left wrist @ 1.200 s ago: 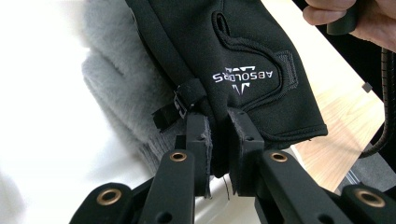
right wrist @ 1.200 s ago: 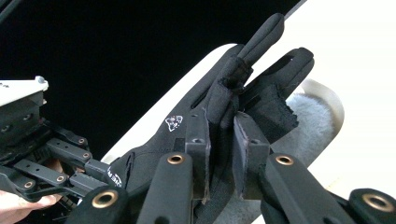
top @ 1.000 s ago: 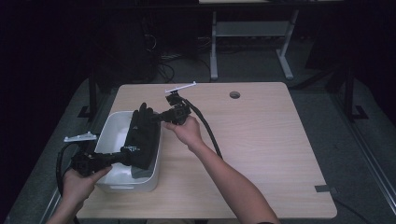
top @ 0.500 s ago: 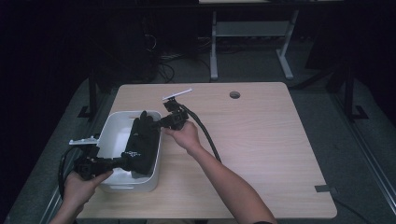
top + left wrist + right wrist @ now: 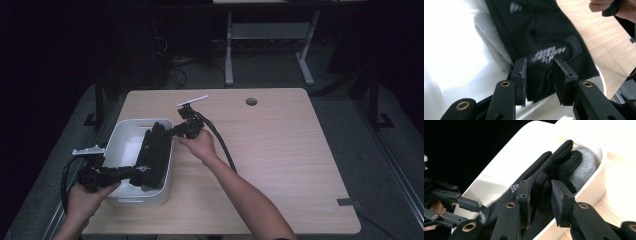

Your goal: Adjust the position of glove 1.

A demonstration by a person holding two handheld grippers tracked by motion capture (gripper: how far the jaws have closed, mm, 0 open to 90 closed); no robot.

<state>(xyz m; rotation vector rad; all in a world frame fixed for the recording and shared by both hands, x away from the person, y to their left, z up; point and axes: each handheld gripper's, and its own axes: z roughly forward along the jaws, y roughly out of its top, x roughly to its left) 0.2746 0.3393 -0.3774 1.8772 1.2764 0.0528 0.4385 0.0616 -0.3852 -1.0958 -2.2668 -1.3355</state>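
High view: both claws (image 5: 142, 171) (image 5: 169, 134), just easing open, straddle the black glove (image 5: 155, 157) draped over the white bin's (image 5: 125, 145) rim.

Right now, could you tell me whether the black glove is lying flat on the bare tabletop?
No, the black glove lies draped over the right rim of the white bin, not on the table.
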